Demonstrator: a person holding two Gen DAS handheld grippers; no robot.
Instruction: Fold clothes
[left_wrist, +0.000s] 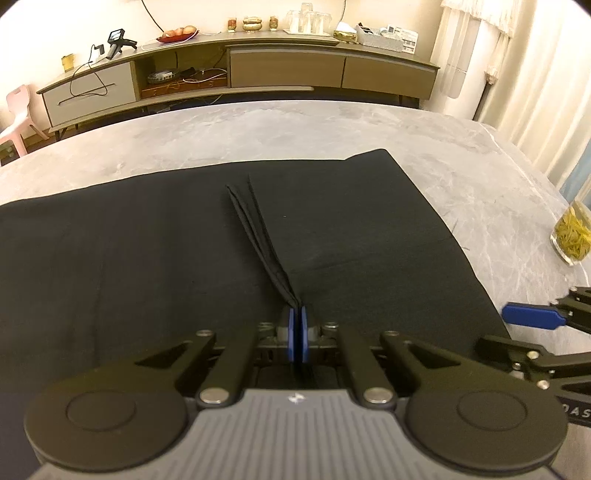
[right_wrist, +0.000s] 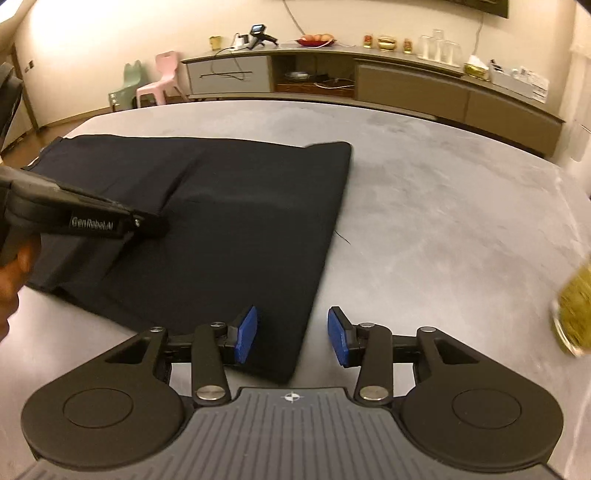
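Right wrist view shows the right gripper (right_wrist: 291, 334) spread wide, straddling the near right corner of the black garment (right_wrist: 229, 206) lying flat across the table (right_wrist: 443, 206), while the left gripper (left_wrist: 297, 332) pinches a raised ridge mid-cloth.

A home living room: a long low sideboard (left_wrist: 236, 70) along the far wall carries a fruit plate (left_wrist: 177, 34) and glasses (left_wrist: 308, 20); curtains (left_wrist: 517, 74) hang right.

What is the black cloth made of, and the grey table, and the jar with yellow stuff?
Black garment: soft matte woven fabric, probably; it creases and bunches where the left gripper pinches it. Table: grey, marbled veining, maybe stone or laminate. Jar: see-through, likely glass.
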